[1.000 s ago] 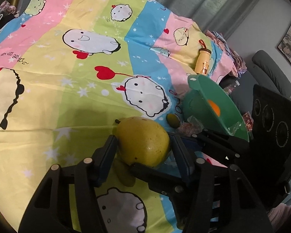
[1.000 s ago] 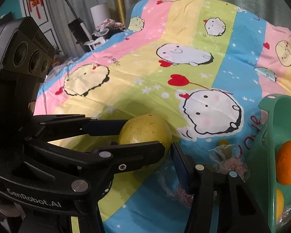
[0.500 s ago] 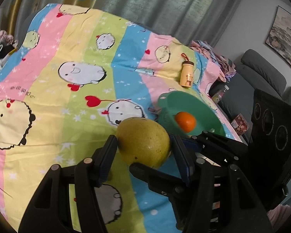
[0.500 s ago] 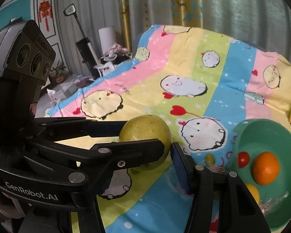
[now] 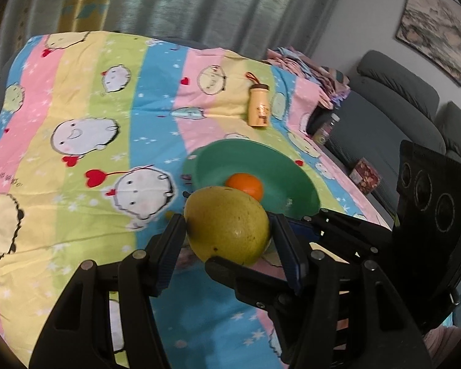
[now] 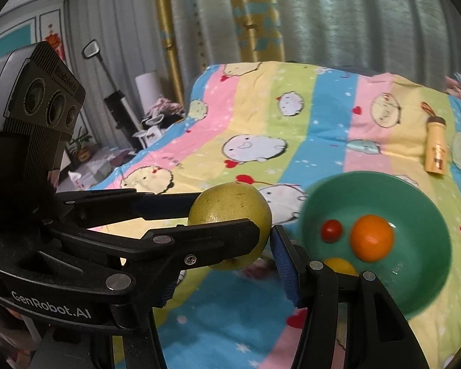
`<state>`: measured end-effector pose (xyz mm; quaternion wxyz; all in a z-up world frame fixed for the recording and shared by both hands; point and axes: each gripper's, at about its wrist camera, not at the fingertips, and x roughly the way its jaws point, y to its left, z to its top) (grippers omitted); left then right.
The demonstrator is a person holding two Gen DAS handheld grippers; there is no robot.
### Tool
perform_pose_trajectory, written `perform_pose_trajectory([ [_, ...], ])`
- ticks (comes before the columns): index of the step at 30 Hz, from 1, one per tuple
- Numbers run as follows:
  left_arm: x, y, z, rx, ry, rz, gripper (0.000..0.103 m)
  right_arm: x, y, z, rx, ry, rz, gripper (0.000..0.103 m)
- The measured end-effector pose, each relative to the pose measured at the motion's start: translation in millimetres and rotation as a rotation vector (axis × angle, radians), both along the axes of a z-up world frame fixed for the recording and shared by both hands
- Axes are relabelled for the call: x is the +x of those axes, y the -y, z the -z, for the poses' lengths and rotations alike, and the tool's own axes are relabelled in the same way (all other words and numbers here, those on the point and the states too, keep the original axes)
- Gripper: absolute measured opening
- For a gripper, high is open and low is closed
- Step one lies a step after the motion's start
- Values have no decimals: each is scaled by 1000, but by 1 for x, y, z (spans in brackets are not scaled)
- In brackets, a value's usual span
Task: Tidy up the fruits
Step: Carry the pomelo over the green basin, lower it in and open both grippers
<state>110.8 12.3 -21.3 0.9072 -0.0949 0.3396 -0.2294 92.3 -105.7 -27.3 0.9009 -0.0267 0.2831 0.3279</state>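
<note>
My left gripper [image 5: 227,230] is shut on a large yellow-green pomelo [image 5: 227,223] and holds it in the air above the bed, just short of a green bowl [image 5: 279,166]. The pomelo also shows in the right wrist view [image 6: 230,212], clamped between the left gripper's fingers [image 6: 199,240]. The bowl [image 6: 421,203] holds an orange [image 6: 372,237], a small red fruit [image 6: 331,230] and a yellow fruit [image 6: 341,266]. The orange shows in the left wrist view [image 5: 245,185] too. My right gripper's right finger [image 6: 287,267] stands apart; its left finger is hidden behind the left gripper.
A striped cartoon bedsheet [image 5: 86,166] covers the bed. A tan bottle [image 5: 258,107] lies beyond the bowl. A grey sofa [image 5: 393,92] stands to the right, curtains [image 6: 322,15] behind, and a plastic wrapper [image 6: 255,269] lies under the pomelo.
Both grippers have risen and tilted up, lifting the pomelo off the sheet and toward the bowl. The bowl's inside now shows in full.
</note>
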Motion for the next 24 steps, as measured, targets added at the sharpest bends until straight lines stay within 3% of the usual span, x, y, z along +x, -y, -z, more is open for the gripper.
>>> perform_pose_trajectory([
  [14,31,59,-9,9,-23,116,58,12,59,-2,54,-13,122,57],
  [19,57,73,-18,-25,-41,158,58,31,82,-14,75,-20,153,57],
  [24,84,82,-3,-100,-134,169,58,56,99,-10,82,-87,171,57],
])
